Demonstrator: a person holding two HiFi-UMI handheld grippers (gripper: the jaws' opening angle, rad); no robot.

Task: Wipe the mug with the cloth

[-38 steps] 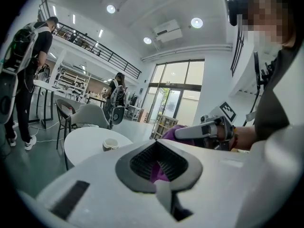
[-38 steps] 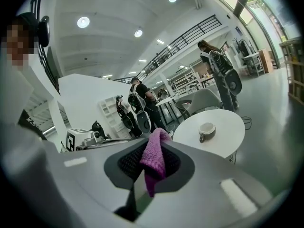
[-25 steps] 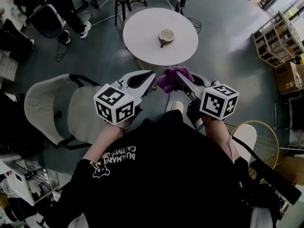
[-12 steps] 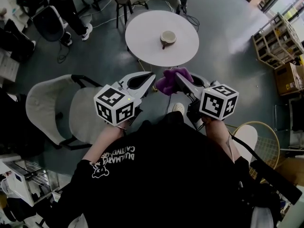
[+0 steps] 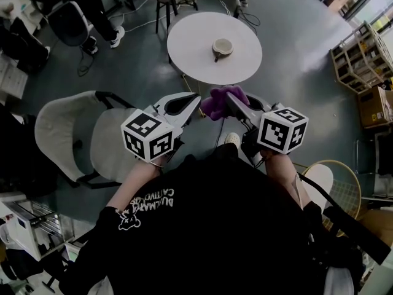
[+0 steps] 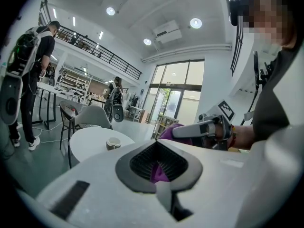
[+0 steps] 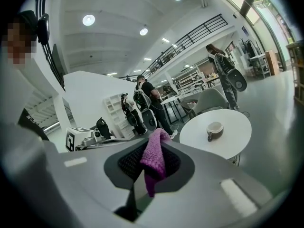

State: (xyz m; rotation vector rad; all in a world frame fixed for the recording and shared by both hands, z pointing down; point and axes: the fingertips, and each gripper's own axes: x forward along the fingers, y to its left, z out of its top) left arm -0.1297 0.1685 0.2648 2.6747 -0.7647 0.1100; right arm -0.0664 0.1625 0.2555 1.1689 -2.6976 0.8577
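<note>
Left gripper jaws together and empty, right gripper alongside gripping cloth, mug on table beyond.

Open-plan office/lab hall, not a home. Polished grey floor. Round white café table at 12 o'clock, grey shell chair at 9, open wooden rack and cardboard box at 2 to 3. Looking level: recessed ceiling lights, railed mezzanine, full-height glazing, a person wearing a backpack rig at 9.
</note>
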